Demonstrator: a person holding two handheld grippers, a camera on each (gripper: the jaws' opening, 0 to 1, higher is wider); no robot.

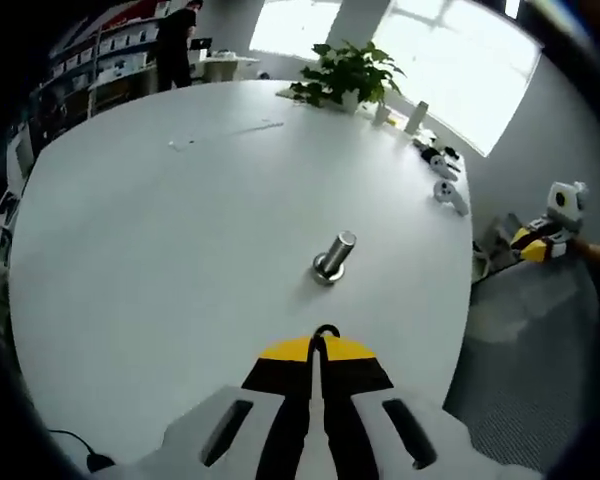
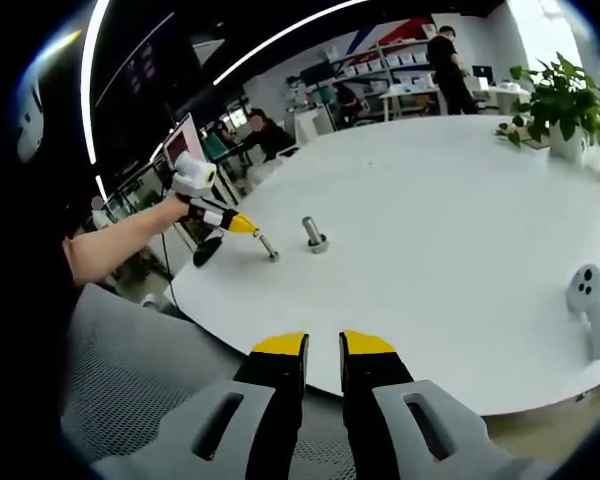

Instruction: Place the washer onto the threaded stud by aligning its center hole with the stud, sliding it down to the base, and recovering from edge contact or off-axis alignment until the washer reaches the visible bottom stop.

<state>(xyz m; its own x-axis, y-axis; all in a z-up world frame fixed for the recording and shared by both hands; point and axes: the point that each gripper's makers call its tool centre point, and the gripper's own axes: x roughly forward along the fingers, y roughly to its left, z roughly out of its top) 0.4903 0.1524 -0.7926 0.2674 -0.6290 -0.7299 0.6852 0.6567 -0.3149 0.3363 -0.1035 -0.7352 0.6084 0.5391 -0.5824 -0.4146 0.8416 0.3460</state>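
Note:
A short metal threaded stud (image 1: 335, 258) stands upright on its round base on the white table (image 1: 160, 250). My left gripper (image 1: 323, 340) sits just short of it, yellow-tipped jaws pressed together on a small dark washer (image 1: 326, 330) that pokes out edge-on at the tips. In the right gripper view the same left gripper (image 2: 242, 226), held in a person's hand, reaches over the table edge with the washer (image 2: 271, 254) low, to the left of the stud (image 2: 314, 235). My right gripper (image 2: 323, 345) hangs off the table's near edge, jaws apart and empty.
A potted plant (image 1: 345, 75) and white controllers (image 1: 450, 195) line the far side; another controller (image 2: 587, 295) lies right. Grey mesh chairs (image 2: 130, 370) stand off the table edge. A black cable (image 1: 75, 445) lies near the left rim. A person (image 2: 448, 60) stands by shelves behind.

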